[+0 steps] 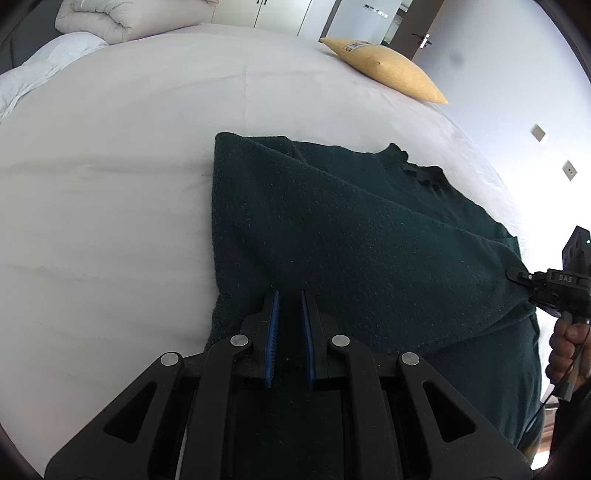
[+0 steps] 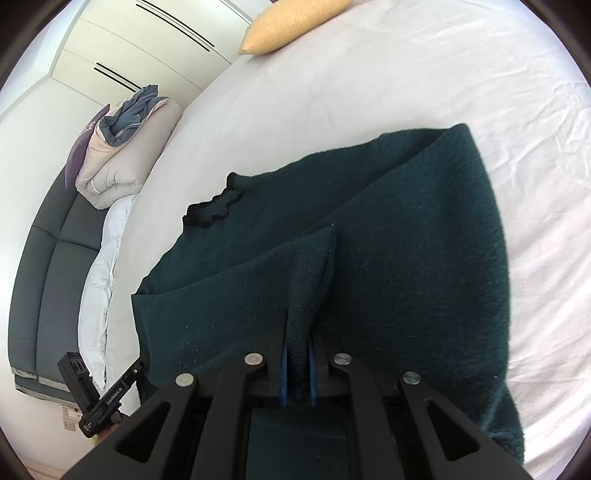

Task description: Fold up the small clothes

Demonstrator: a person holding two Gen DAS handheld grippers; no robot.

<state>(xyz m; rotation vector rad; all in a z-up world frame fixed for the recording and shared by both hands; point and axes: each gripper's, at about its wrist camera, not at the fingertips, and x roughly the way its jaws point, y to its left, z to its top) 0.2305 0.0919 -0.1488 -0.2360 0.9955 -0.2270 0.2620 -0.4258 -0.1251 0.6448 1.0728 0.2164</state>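
A dark green knit sweater [image 1: 351, 229] lies on the white bed sheet [image 1: 110, 166], partly folded, with its frilled collar [image 1: 421, 173] toward the far right. My left gripper [image 1: 290, 295] sits over the sweater's near hem; its blue pads [image 1: 273, 325] stand a small gap apart with dark knit between them. In the right wrist view the sweater [image 2: 406, 240] fills the middle, collar [image 2: 214, 206] at left. My right gripper [image 2: 298, 332] is shut on a raised fold of the sweater. The right gripper also shows in the left wrist view [image 1: 517, 275] at the sweater's right edge.
A yellow pillow [image 1: 388, 70] lies at the bed's far edge, also in the right wrist view [image 2: 288, 26]. A folded beige duvet [image 2: 122, 155] and a white quilt [image 2: 99, 280] lie by the dark headboard [image 2: 48, 266]. Wardrobe doors [image 2: 147, 48] stand beyond.
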